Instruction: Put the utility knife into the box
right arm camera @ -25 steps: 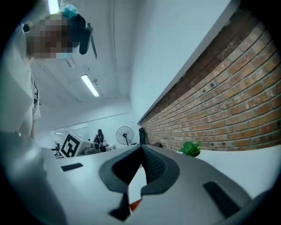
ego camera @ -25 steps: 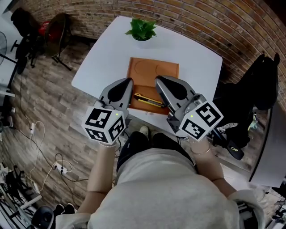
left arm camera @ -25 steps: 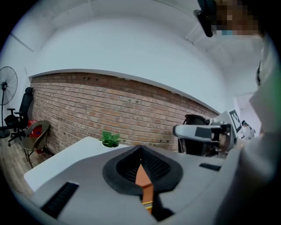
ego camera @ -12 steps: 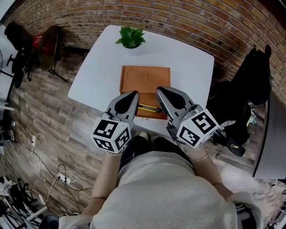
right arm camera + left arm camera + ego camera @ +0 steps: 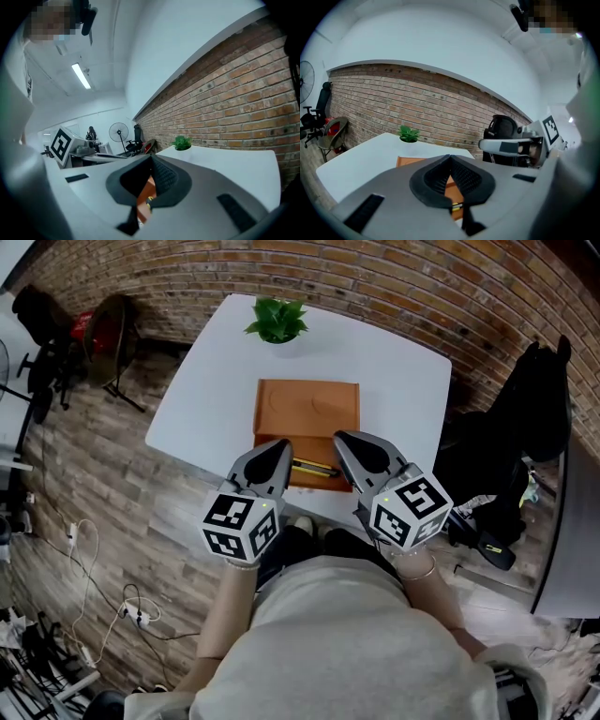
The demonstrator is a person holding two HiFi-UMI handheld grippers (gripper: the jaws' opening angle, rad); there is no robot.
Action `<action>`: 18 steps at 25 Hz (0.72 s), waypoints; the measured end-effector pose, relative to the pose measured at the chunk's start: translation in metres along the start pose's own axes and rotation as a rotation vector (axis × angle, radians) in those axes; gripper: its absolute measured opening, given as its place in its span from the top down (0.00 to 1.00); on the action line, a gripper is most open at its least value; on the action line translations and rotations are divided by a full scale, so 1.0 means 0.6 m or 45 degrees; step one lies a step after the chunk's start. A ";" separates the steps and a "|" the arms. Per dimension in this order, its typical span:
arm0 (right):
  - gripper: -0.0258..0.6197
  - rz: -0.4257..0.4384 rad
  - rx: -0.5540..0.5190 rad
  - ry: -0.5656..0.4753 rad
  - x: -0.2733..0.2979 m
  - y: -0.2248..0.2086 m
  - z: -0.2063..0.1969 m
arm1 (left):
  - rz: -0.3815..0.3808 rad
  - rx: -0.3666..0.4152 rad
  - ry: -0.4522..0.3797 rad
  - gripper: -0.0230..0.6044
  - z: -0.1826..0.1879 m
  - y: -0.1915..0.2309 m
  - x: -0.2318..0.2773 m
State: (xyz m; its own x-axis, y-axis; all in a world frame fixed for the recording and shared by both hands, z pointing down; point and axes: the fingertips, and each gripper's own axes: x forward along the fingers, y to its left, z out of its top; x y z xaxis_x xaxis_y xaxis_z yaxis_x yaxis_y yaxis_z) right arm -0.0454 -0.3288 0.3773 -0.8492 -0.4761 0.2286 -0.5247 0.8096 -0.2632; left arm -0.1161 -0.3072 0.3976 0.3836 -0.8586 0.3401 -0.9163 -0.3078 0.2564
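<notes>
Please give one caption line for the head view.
Left tool and right tool, both shut, flank the utility knife on an orange box.

Pale beige short-sleeved top, dark trousers, thin bracelet at 4 o'clock, left gripper and right gripper grey-shelled with black ribbed pads, black-and-white square-marker cubes at 8 and 4 o'clock

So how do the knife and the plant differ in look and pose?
The knife is slim, yellow and black; the plant is green and bushy. The knife lies flat at the near end of the brown box; the plant stands upright at the far edge of the table. Neither is being held.
</notes>
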 end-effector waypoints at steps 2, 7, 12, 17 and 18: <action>0.96 0.006 0.004 0.029 0.003 0.000 -0.008 | -0.002 0.001 0.021 0.95 -0.006 0.002 0.001; 0.96 0.051 0.002 0.065 0.009 0.013 -0.019 | 0.004 -0.004 0.054 0.96 -0.014 0.007 0.000; 0.96 0.063 -0.016 0.057 0.010 0.022 -0.018 | 0.003 -0.011 0.063 0.95 -0.019 0.007 -0.004; 0.96 0.056 -0.018 0.060 0.011 0.021 -0.022 | 0.007 -0.014 0.063 0.95 -0.022 0.007 -0.006; 0.96 0.055 -0.018 0.058 0.011 0.021 -0.022 | 0.006 -0.014 0.062 0.96 -0.022 0.007 -0.006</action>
State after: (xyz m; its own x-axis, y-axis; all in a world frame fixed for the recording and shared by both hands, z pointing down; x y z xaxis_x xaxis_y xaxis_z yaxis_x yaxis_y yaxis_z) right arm -0.0566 -0.3172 0.3878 -0.8671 -0.4250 0.2598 -0.4867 0.8339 -0.2602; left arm -0.1197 -0.2999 0.4091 0.3849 -0.8389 0.3849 -0.9167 -0.2991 0.2649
